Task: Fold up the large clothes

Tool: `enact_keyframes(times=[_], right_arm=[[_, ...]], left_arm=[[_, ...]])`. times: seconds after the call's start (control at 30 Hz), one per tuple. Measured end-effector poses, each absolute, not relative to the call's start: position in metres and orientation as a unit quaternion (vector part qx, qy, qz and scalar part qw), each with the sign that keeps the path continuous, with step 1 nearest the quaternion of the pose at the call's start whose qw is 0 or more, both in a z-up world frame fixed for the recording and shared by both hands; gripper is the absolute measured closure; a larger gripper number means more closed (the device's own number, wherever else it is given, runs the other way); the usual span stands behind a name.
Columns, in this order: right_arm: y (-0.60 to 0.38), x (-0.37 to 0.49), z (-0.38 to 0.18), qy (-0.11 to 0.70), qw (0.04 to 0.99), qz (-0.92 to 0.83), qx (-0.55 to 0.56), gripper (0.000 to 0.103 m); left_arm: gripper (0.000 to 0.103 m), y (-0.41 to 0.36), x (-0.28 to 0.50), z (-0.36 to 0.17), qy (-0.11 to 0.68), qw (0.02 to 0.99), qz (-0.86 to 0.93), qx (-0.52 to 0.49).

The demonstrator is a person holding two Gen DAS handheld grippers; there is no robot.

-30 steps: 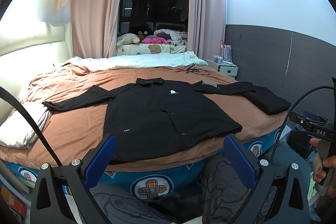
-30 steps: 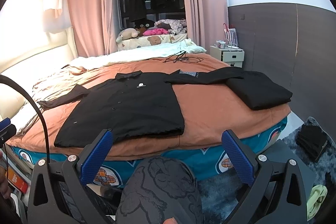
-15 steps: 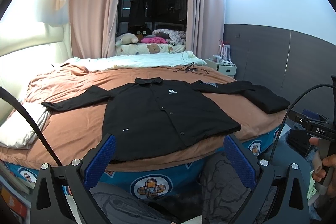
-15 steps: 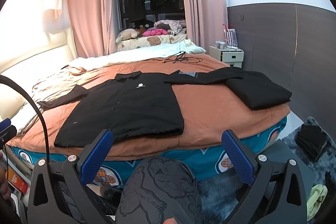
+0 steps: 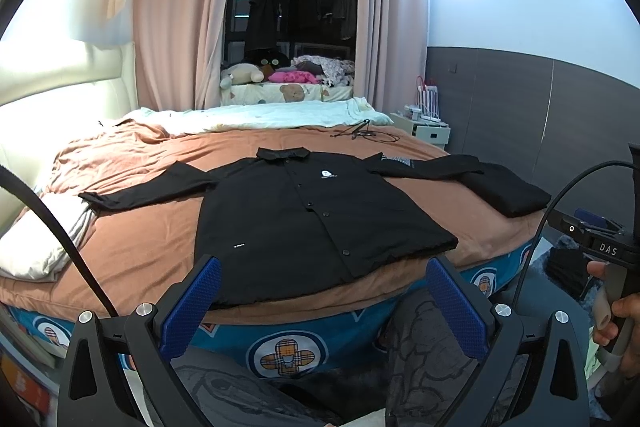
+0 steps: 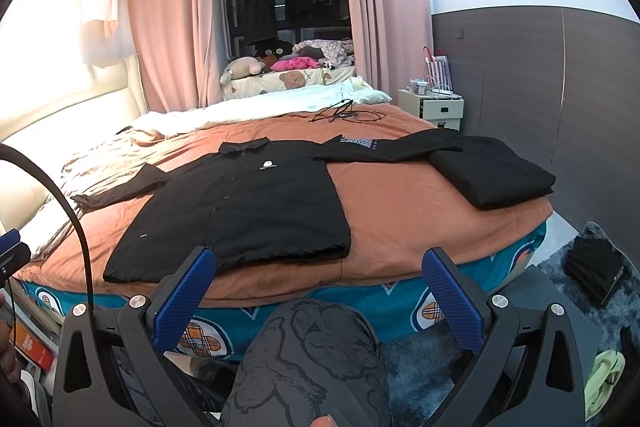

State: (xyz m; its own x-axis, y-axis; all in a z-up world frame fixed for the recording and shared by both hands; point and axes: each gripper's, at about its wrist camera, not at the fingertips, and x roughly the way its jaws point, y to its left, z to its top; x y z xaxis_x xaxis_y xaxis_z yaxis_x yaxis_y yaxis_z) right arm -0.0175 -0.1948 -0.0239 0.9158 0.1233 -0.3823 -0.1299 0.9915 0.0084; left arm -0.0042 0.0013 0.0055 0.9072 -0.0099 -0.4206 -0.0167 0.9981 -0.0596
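Black floor pile (image 6: pixel 594 269) clear only rightward.

The matt black cloth button-up shirt (image 5: pixel 304 223) lies on a soft, rust-brown fabric bedspread (image 5: pixel 144 231) — the blue textured gripper pads (image 5: pixel 202 293) look rubbery, their black frames smooth plastic.

Shirt (image 5: pixel 304 211) flat on bed (image 5: pixel 140 227), folded garment (image 6: pixel 492 175) right (cable (image 6: pixel 344 115) behind)

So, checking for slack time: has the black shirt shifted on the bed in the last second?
No. The black shirt lies flat with its hem at the same spot near the brown bedspread's front edge.
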Motion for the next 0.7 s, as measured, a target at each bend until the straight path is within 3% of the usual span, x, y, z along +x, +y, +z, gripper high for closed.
enact_keyframes(times=[0.7], right_arm=[[-0.1945,-0.0196,-0.0216,0.189,0.98,0.061,-0.021,0.0]], left_arm=[[0.0,0.008,-0.0106,0.0027,0.212,0.976,0.001,-0.041]])
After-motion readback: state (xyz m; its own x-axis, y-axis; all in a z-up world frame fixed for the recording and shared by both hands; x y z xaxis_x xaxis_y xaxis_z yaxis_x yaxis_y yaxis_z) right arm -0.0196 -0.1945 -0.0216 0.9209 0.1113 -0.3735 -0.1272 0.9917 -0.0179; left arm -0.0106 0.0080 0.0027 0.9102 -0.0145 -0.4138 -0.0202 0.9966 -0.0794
